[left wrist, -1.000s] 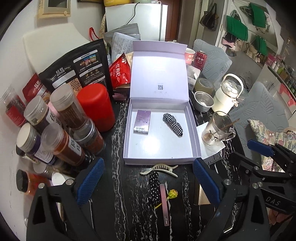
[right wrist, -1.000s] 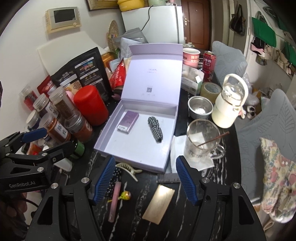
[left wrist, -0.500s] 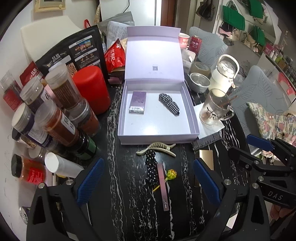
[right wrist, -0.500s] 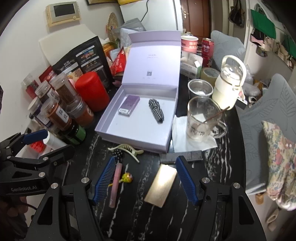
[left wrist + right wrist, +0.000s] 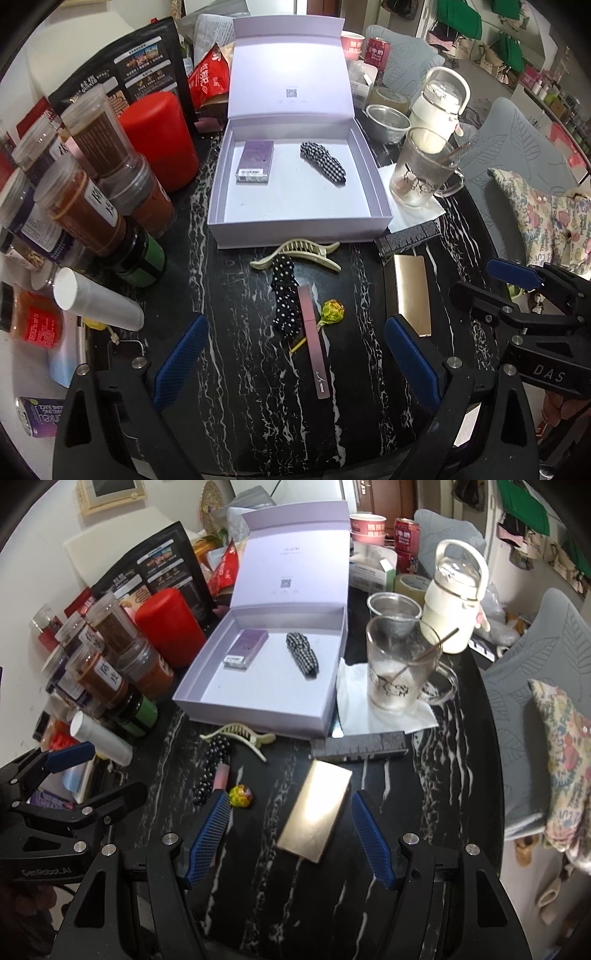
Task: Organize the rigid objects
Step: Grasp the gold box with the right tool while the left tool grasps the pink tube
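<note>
Gold case [image 5: 314, 814] lies flat on the black table [image 5: 424, 812], in front of the open lilac box [image 5: 258, 716], between the right gripper [image 5: 290, 840] fingers. Likely step: approach for pickup. Next: descend, close across its narrow sides. Right gripper wide, empty. Left gripper [image 5: 295, 363] wide too, hovering over the pink stick [image 5: 314, 343].

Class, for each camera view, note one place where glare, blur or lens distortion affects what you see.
Left wrist view: light washes out the open box lid, and the fisheye bends the jars at the left edge outward. Right wrist view: the gold card carries a bright glare patch, and the picture corners go black.
</note>
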`<state>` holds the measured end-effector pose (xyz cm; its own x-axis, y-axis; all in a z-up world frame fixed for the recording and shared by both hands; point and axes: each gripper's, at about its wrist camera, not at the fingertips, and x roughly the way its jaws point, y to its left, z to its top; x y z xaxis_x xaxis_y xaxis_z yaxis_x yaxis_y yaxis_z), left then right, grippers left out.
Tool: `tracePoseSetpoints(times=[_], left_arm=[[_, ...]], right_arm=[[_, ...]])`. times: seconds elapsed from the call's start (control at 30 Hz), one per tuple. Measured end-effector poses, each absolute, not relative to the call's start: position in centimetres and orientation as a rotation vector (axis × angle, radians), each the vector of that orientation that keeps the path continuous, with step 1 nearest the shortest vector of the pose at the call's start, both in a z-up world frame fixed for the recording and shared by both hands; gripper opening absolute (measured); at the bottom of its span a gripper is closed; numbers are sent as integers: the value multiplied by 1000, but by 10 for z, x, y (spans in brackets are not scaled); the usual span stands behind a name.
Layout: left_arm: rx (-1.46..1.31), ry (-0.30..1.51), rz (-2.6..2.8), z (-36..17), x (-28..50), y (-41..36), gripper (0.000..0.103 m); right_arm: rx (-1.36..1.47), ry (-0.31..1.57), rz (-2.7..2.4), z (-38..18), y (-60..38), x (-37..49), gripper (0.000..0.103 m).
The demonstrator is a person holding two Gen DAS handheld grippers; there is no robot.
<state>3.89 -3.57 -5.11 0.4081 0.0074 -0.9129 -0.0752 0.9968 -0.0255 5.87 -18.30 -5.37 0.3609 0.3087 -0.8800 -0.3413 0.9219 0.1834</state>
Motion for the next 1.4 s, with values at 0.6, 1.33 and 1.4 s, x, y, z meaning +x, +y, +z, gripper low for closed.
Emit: tracePoseSetpoints(times=[0.6,1.33,1.4], left_arm=[[-145,1238,80,-125,40,-35,93],[-182,1339,41,-178,47,-42,27],[-159,1341,42,-178,49,-43,24]], right_arm=[[-43,1234,399,-118,-184,65,69],[-15,1322,328,-171,-172,92,69],[-18,1323,321,-172,-171,93,69]])
